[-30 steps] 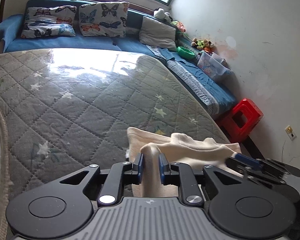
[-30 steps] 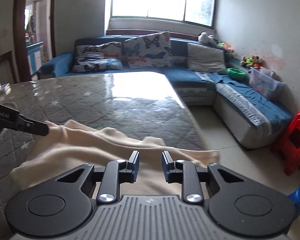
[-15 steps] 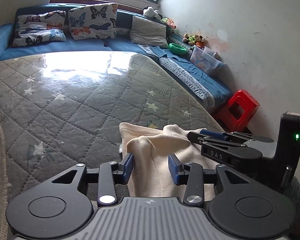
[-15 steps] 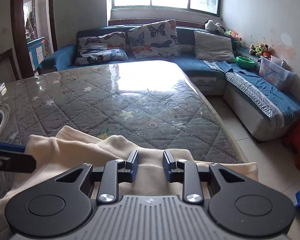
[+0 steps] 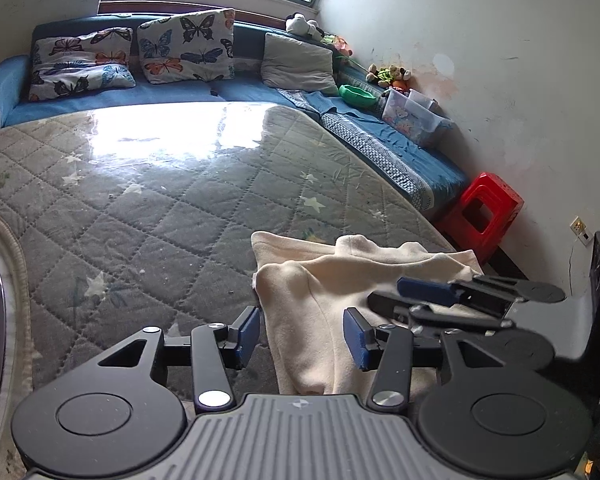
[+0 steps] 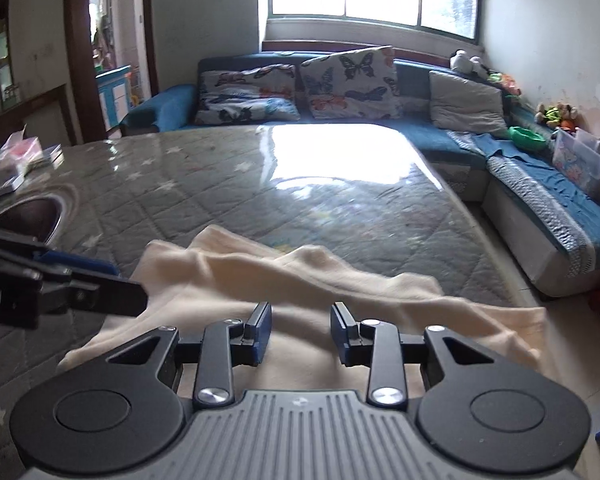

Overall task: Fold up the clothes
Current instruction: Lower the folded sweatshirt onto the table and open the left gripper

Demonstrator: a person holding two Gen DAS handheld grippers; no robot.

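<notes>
A cream garment [image 5: 340,276] lies crumpled on the near right part of the grey quilted table [image 5: 160,216]. My left gripper [image 5: 303,336] hovers over the garment's near left end. Its jaws are opening, a fold of the cloth runs between the blue pads [image 5: 248,332], and they do not press on it. In the right wrist view the garment [image 6: 300,276] stretches across the table's edge. My right gripper [image 6: 300,332] sits low over its near part, jaws opening, cloth below the gap. Each gripper shows in the other's view: the right gripper [image 5: 404,298] and the left gripper [image 6: 120,284].
A blue corner sofa [image 5: 220,92] with butterfly cushions [image 5: 188,46] wraps the far and right sides. A red stool [image 5: 484,210] stands on the floor past the table's right edge. A round metal-rimmed object [image 6: 32,216] sits at the table's left. A clear storage box [image 5: 414,120] rests on the sofa.
The left jaws have spread wide and let go of the fold they pinched. The right gripper has come in close beside the left, and its jaws have widened a little.
</notes>
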